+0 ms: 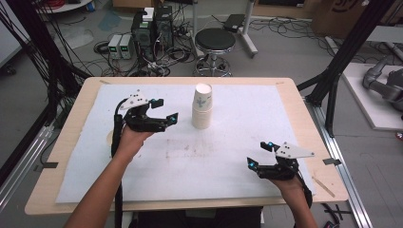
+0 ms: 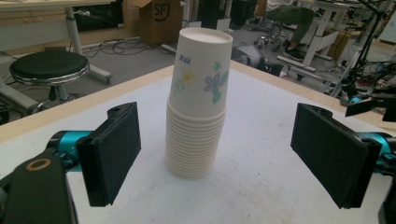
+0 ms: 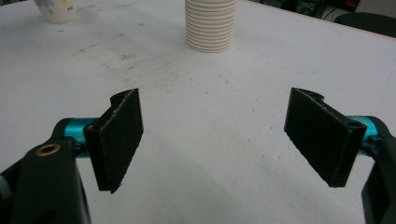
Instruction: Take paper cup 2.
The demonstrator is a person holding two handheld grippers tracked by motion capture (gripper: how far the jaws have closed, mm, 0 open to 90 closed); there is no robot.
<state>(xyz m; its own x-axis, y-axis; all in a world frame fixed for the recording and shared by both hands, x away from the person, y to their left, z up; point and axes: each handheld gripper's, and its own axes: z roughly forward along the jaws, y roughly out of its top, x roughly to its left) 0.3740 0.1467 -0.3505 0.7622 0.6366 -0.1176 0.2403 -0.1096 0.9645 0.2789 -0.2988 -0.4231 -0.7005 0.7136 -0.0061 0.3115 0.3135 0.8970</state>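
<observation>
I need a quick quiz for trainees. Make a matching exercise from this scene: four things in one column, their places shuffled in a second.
Things:
1. stack of paper cups
2. left gripper
3. right gripper
4. stool

Places:
A. on the floor beyond the table
B. near the table's near right corner, fingers apart
C. upright, mid white sheet
D. just left of the cups, not touching them

Pairs: 1-C, 2-D, 3-B, 4-A

Stack of floral paper cups [image 1: 202, 107] — inverted, upright mid-table.
</observation>
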